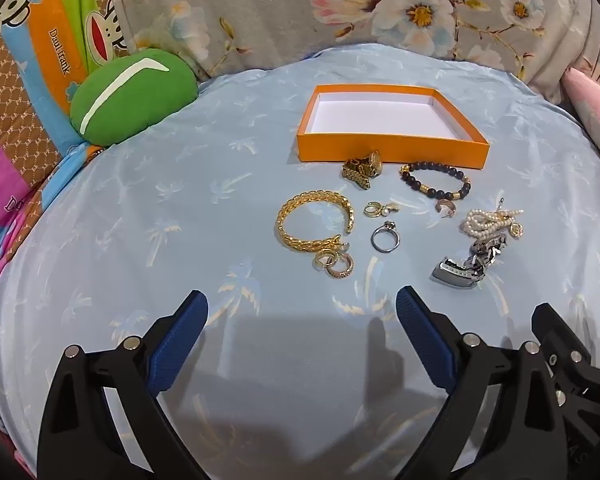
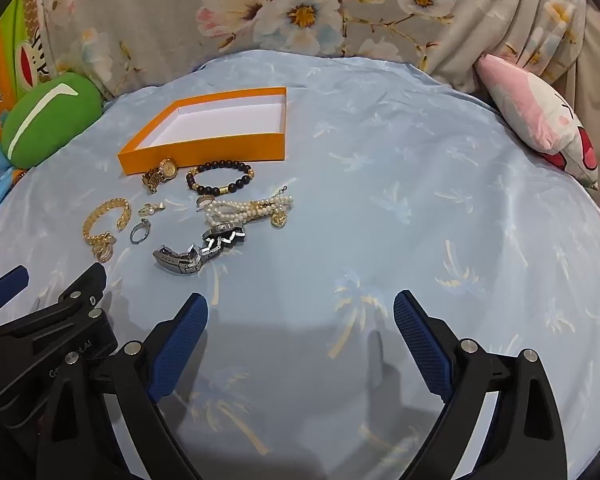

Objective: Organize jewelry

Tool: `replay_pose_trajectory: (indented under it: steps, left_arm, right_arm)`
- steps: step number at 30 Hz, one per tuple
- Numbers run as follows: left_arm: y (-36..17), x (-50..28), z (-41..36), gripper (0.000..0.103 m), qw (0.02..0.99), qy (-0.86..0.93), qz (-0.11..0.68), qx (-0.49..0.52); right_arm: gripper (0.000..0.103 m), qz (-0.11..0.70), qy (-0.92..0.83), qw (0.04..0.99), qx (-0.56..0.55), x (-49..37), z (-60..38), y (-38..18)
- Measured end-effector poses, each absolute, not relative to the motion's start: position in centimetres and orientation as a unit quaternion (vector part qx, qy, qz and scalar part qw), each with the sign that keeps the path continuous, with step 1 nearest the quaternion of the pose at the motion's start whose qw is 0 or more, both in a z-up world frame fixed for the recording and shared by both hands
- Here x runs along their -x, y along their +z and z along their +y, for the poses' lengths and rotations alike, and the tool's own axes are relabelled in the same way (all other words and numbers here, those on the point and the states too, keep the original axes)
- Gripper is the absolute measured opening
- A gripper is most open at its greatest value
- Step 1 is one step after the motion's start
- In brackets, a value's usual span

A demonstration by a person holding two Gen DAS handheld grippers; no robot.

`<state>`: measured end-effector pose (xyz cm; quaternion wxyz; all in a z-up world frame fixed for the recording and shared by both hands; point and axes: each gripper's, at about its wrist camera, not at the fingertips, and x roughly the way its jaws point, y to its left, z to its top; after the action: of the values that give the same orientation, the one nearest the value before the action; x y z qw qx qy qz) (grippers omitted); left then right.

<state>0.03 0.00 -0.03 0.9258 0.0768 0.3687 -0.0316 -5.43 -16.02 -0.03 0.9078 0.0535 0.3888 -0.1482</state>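
An empty orange box (image 1: pixel 392 151) with a white inside (image 2: pixel 204 151) lies on the blue cloth. In front of it lie a gold watch (image 1: pixel 363 169), a dark bead bracelet (image 1: pixel 435 181), a gold cuff bracelet (image 1: pixel 314 220), small rings and earrings (image 1: pixel 385 236), a pearl necklace (image 1: pixel 490 220) and a silver watch (image 1: pixel 470 261). The silver watch (image 2: pixel 198 250) and pearls (image 2: pixel 248 209) also show in the right wrist view. My left gripper (image 1: pixel 302 312) is open and empty, short of the jewelry. My right gripper (image 2: pixel 300 312) is open and empty, to the right of the jewelry.
A green cushion (image 1: pixel 132 96) sits at the left edge of the cloth and a pink-and-white cushion (image 2: pixel 540 120) at the right. Floral fabric (image 1: pixel 380 4) rises behind. The blue cloth (image 2: pixel 420 200) lies bare to the right of the jewelry.
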Motion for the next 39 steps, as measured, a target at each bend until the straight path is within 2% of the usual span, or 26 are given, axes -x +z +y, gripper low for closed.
replay_pose_trajectory:
  steps: [39]
  left_arm:
    - [-0.04, -0.03, 0.00, 0.091, 0.926, -0.031, 0.369, -0.076]
  right_arm:
    - [0.092, 0.389, -0.144, 0.908, -0.061, 5.37, -16.09, -0.27]
